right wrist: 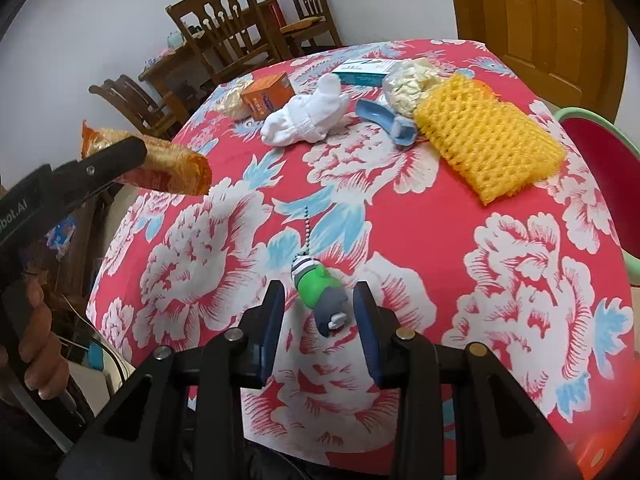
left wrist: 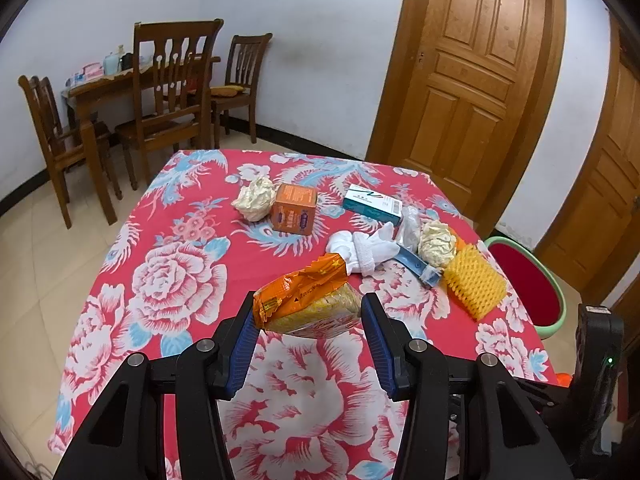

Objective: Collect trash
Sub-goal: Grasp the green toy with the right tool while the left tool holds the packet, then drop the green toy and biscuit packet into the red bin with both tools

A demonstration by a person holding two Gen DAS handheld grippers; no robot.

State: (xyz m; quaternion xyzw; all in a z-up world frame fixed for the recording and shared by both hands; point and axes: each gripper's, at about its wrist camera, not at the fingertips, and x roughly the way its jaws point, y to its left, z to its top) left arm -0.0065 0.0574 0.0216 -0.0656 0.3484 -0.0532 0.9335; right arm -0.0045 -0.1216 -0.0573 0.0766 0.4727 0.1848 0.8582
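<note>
On the black body of the left gripper (right wrist: 172, 168), at the left edge of the right wrist view, white lettering reads "bot.AI", its beginning cut off by the frame. The orange snack wrapper (left wrist: 304, 300), the orange box (left wrist: 294, 213) and the teal-and-white carton (left wrist: 372, 204) carry print too small to read.

A red flowered cloth (left wrist: 192, 280) covers the bench; beyond it, by the pale wall, stands a wooden dining table (left wrist: 100, 92) with three dark wooden chairs (left wrist: 172, 100) around it and small items on top, too small to tell; a panelled wooden door (left wrist: 472, 80) fills the right of the left wrist view; a green-rimmed red stool (left wrist: 528, 284) sits just beside the cloth's right edge; the floor (left wrist: 44, 240) is pale tile.
</note>
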